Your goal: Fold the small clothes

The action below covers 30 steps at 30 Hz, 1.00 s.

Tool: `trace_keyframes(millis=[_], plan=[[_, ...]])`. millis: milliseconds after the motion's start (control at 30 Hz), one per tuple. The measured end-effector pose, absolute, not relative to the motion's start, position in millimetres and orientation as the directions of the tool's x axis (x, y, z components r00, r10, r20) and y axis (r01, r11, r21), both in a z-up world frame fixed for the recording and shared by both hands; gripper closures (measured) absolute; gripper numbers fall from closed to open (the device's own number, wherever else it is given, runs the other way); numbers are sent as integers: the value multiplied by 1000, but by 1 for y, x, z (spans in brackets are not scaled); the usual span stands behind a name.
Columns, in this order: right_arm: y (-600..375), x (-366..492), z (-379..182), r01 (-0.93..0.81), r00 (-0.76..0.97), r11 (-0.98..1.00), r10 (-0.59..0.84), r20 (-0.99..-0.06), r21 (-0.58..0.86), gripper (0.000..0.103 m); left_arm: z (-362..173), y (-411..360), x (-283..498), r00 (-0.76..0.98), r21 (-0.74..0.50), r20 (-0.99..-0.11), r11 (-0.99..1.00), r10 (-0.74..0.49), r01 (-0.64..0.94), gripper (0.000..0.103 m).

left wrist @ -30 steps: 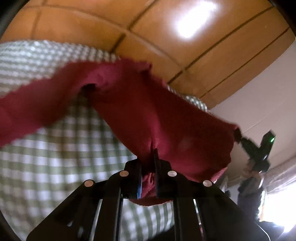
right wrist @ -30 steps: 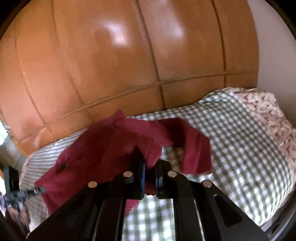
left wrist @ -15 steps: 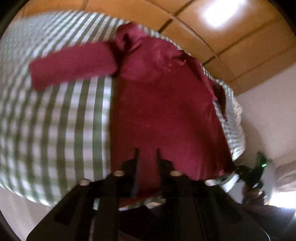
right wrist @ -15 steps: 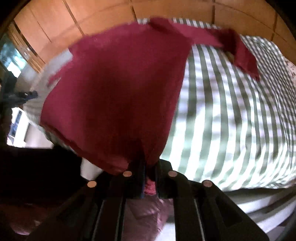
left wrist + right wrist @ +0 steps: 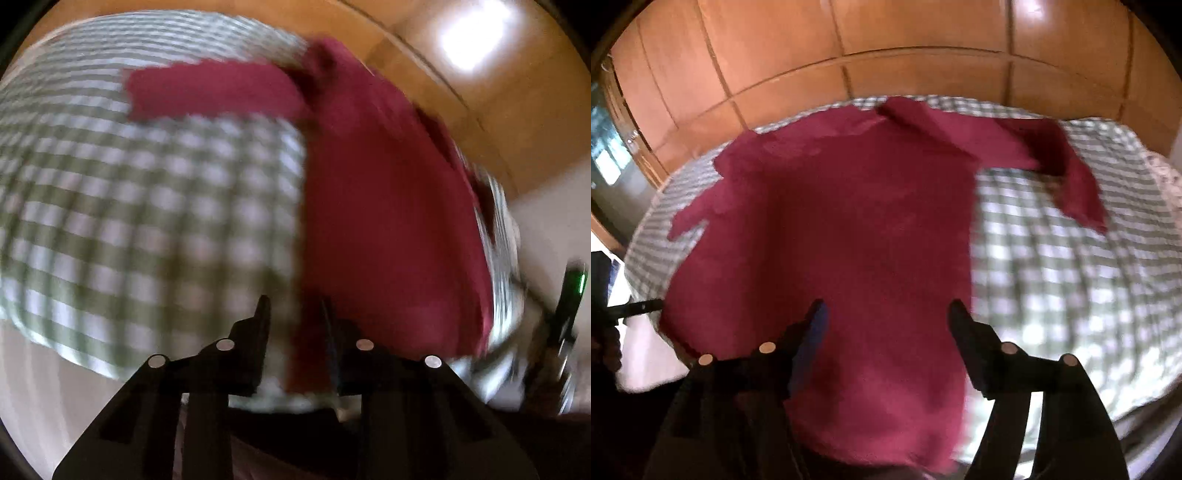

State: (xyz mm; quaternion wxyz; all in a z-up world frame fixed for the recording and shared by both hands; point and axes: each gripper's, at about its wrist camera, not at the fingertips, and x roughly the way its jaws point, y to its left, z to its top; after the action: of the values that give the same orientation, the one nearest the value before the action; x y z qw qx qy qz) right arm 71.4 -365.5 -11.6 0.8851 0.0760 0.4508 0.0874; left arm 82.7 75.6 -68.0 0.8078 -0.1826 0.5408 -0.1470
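With the maroon long-sleeved shirt (image 5: 849,229) lying spread on the checked bed (image 5: 1052,266), both the left gripper (image 5: 295,314) and right gripper (image 5: 886,314) released above its hem, best smooth the body flat, then fold each sleeve (image 5: 1067,173) inward squarely.

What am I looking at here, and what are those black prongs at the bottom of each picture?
There is no robot: a person holds a pair of hand tongs in each hand, and a small wide-angle camera on each pair looks out along its two fingers. One picture comes from the left tongs, the other from the right tongs. Both look down on a bed with a green checked sheet, in front of wooden cupboard doors. A dark red long-sleeved top lies spread out on the sheet, sleeves out to the sides. Both tongs are open and hold nothing. The left picture is blurred.
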Motion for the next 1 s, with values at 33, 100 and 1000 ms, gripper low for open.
trace_keyframes(millis=[33,100,1000], plan=[[-351,80,-19,-103,561,964,260,-786,246,35,-67,89,90,402,-451,-821,892,-406,-19,69],[-330,93,-30,-139,540,955,296,-788,263,35,-61,120,108,475,-442,-818,883,-324,-159,53],[-265,110,-72,-198,516,967,243,-821,162,20,41,259,284,645,-83,-713,880,276,-468,97]])
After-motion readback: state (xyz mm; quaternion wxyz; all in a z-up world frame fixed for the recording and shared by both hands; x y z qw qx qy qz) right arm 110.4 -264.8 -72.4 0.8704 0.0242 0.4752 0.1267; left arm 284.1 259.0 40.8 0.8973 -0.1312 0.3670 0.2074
